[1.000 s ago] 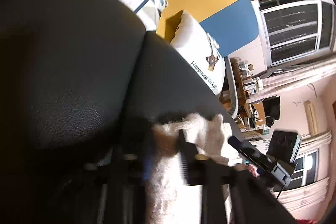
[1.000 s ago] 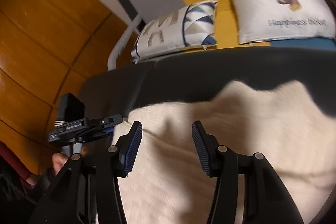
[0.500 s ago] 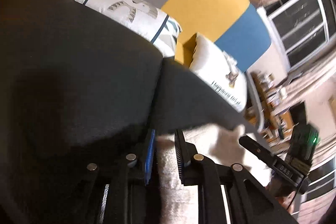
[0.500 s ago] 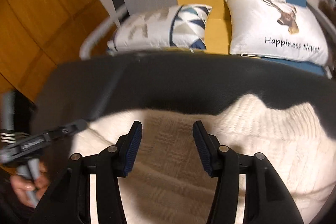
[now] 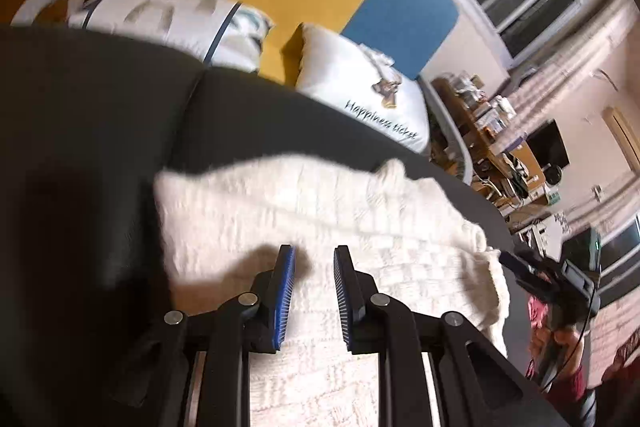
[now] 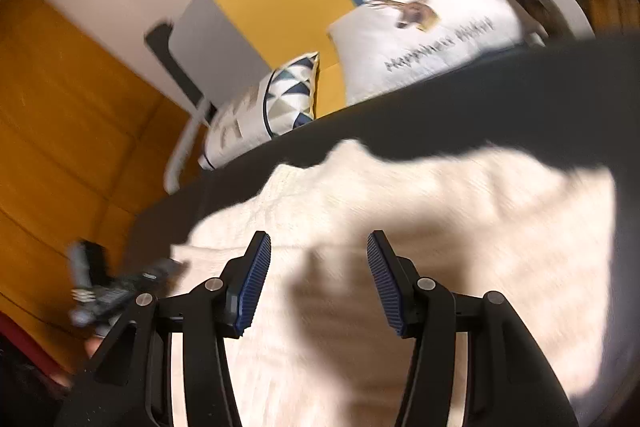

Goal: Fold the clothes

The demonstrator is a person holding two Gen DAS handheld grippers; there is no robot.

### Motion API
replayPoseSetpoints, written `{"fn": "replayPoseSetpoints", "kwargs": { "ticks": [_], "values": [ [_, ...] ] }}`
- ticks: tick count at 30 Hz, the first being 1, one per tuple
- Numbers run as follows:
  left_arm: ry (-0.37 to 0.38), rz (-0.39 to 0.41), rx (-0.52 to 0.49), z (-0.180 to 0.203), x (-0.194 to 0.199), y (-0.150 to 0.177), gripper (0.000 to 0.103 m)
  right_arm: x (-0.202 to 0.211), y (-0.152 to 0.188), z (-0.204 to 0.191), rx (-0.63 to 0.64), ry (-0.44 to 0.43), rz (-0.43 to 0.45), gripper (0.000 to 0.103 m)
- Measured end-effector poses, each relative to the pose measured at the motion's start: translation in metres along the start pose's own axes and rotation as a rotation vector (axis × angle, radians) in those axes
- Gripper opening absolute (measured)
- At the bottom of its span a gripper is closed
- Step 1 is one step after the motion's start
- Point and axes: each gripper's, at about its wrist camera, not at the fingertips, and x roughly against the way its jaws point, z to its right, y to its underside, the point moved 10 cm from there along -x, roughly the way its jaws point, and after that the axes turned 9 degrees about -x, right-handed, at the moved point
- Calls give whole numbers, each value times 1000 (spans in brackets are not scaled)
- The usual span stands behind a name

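Note:
A cream knitted sweater [image 5: 280, 207] lies spread on a black padded surface [image 5: 100, 107]. My left gripper [image 5: 314, 251] hovers over the sweater's near part. Its jaws stand a narrow gap apart with nothing between the blue pads. The right wrist view shows the same sweater [image 6: 440, 207], blurred by motion. My right gripper [image 6: 318, 239] is open wide above it and holds nothing. Each gripper also shows in the other's view: the right gripper [image 5: 548, 275] at the sweater's right edge, the left gripper [image 6: 116, 287] at its left edge.
Behind the black surface [image 6: 520, 87] stand a white "Happiness ticket" pillow [image 5: 360, 87] and a patterned pillow [image 5: 168, 15] against grey, yellow and blue panels. A cluttered desk [image 5: 492, 135] and windows lie to the right. Orange wood panelling [image 6: 60, 127] is on the left.
The left gripper was shut on a bunch of the sweater, then let it go and drew back over the cloth. The right gripper stayed open and swung sideways; the sweater now lies flatter.

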Motion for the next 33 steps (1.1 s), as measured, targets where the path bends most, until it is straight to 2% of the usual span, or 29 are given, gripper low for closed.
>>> {"fn": "replayPoseSetpoints", "kwargs": {
  "ticks": [2, 4, 6, 11, 12, 13, 14, 15, 19, 21, 23, 26, 28, 30, 31, 33],
  "values": [
    [-3, 14, 10, 1, 1, 2, 18, 18, -1, 21, -49, -11, 20, 55],
    [-8, 26, -7, 6, 6, 8, 18, 23, 4, 34, -98, -39, -4, 55],
    [-33, 26, -28, 7, 5, 10, 18, 23, 9, 46, -107, -12, -3, 55],
    [-62, -34, -36, 1, -11, 20, 18, 8, 22, 65, -110, 14, -53, 55],
    [-65, -32, -36, 1, -12, 21, 18, 5, 25, 66, -74, 39, -63, 45],
    [-76, -27, -45, 1, -11, 21, 18, 1, 27, 66, -33, 82, -65, 22],
    [-94, -27, -63, 2, -11, 21, 18, -3, 28, 64, -12, 100, -68, 11],
    [-112, -25, -75, 2, -11, 21, 18, -2, 28, 61, -1, 102, -63, 8],
    [-149, -7, -88, 1, -8, 24, 16, 18, 12, 43, 87, 122, 39, 8],
    [-136, 10, -100, 10, -4, 24, 15, 12, 12, 59, 92, 209, 8, 8],
    [-128, 35, -142, 22, 2, 21, 16, 1, 20, 73, 86, 257, -44, 8],
    [-152, 6, -174, 27, -3, 23, 17, 9, 17, 76, 17, 209, -23, 13],
    [-171, -40, -159, 19, -9, 29, 17, 23, 11, 78, -3, 231, 23, 27],
    [-179, -50, -166, 15, -11, 33, 17, 40, 2, 67, 39, 254, 96, 28],
    [-184, -48, -177, 14, -10, 35, 17, 48, -3, 54, 73, 226, 131, 28],
    [-187, -47, -187, 12, -8, 37, 17, 50, -8, 31, 136, 184, 148, 28]
  ]
}}
